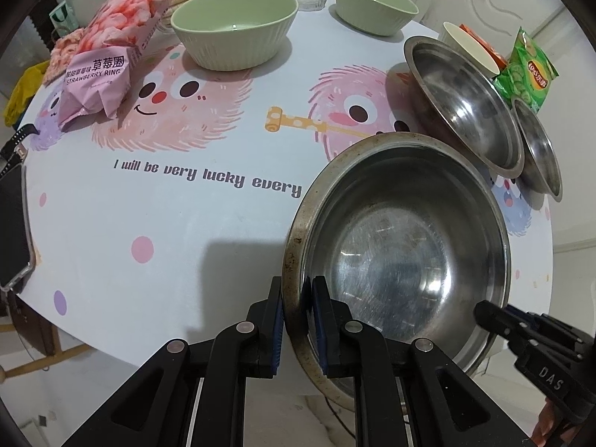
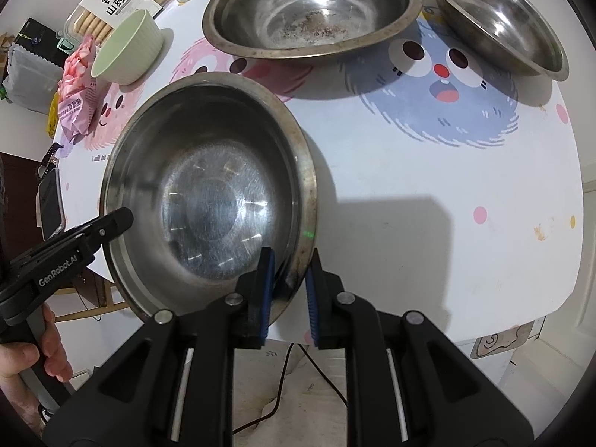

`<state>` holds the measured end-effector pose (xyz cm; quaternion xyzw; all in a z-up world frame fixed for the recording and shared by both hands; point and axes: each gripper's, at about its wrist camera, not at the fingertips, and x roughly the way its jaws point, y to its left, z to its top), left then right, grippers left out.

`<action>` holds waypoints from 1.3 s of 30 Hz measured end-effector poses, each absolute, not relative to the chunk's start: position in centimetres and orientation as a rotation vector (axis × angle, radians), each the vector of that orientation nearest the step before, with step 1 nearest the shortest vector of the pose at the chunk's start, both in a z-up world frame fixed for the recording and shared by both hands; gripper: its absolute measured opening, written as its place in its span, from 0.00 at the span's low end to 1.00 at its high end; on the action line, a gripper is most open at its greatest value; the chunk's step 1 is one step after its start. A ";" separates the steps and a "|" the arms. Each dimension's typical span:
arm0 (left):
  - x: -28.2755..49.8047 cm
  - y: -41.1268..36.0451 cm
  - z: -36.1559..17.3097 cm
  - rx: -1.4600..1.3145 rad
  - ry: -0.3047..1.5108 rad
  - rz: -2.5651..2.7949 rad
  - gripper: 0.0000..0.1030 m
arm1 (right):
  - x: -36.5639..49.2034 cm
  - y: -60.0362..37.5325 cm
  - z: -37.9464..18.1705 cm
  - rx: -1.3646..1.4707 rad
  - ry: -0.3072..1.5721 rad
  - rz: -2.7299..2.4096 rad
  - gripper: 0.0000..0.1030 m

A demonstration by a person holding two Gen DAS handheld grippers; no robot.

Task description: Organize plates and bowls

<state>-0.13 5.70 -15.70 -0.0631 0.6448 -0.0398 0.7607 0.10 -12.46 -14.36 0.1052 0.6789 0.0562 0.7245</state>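
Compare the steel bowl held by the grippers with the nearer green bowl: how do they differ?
The held steel bowl is shiny, scuffed metal; the green bowl is matte with ribbed sides. The steel bowl is gripped at its rim by both the left hand-held gripper and the right hand-held gripper; the green bowl stands untouched. Both are empty.

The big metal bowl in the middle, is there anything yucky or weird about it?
Yes. The big steel bowl standing at the back of the table has dark speckled crumbs or grime across its bottom. The steel bowl in front of it shows only scratches and a stained rim.
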 end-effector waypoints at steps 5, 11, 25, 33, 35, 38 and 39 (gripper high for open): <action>-0.2 5.6 -15.7 -0.118 1.399 -0.070 0.28 | 0.3 -12.9 -14.0 0.230 1.487 0.118 0.20; -0.4 6.7 -15.2 -0.141 1.380 -0.051 0.61 | 0.3 -13.6 -13.2 0.238 1.470 0.091 0.44; 3.0 7.0 -10.0 -0.194 1.275 -0.096 0.81 | 1.8 -17.1 -7.8 0.303 1.352 0.051 0.56; 8.6 2.4 -9.6 -0.161 1.311 -0.181 0.85 | 5.8 -20.4 -7.8 0.405 1.343 -0.050 0.58; 10.1 1.2 -9.8 -0.151 1.317 -0.195 0.85 | 7.0 -20.9 -8.5 0.424 1.357 -0.077 0.58; 12.0 -0.1 -10.4 -0.138 1.334 -0.195 0.85 | 8.3 -21.3 -9.4 0.457 1.372 -0.100 0.58; 12.8 -0.5 -10.8 -0.140 1.346 -0.197 0.85 | 8.8 -21.5 -9.7 0.468 1.377 -0.109 0.58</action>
